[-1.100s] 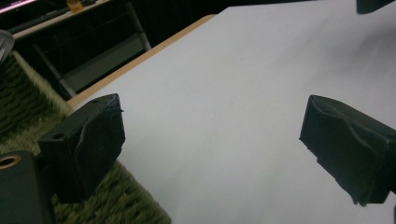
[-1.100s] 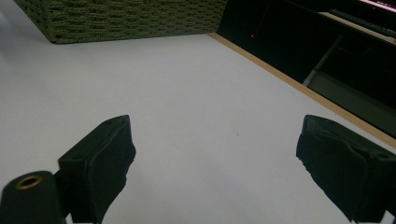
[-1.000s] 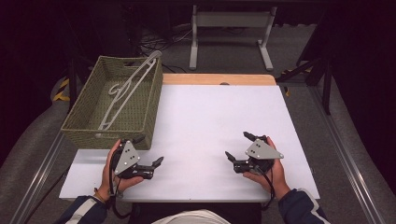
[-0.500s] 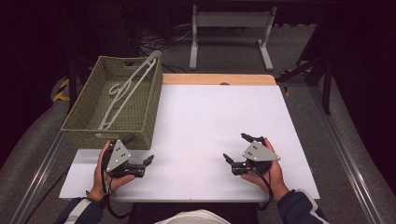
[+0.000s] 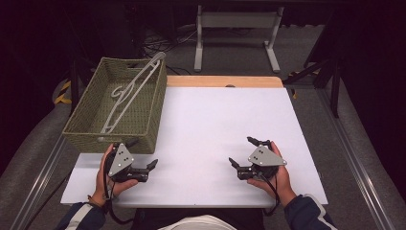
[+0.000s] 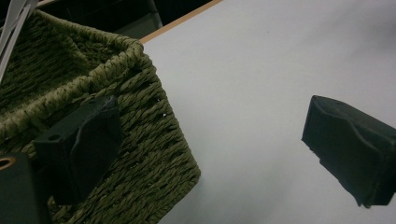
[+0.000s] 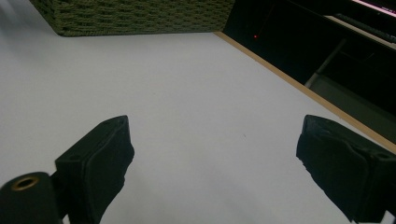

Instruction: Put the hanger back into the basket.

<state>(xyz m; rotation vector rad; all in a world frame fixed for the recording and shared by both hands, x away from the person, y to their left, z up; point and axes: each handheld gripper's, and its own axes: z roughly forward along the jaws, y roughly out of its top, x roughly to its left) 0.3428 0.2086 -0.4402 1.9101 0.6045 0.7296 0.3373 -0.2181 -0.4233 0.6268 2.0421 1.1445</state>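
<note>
Both grippers rest low over the white table (image 5: 215, 124), one in each hand of the person. Left gripper (image 5: 143, 168) sits at the near left part of the table, just in front of the green woven basket (image 5: 143, 120). Its jaws stand wide apart and hold nothing. In the left gripper view one jaw is in front of the near corner of the basket, and the other jaw is over bare white surface; I cannot tell if the first jaw touches the weave.

Right gripper (image 5: 242, 155) is at the near right part of the table, well apart from the basket. Its jaws are also wide apart and empty, and between them the right gripper view shows plain table, with the basket wall far at the top edge.

The basket stands at the left side of the table, partly over its left edge. Inside it lies a white clothes hanger (image 5: 131, 93), tilted, with one end leaning on the far right corner of the rim and rising a little above it.
</note>
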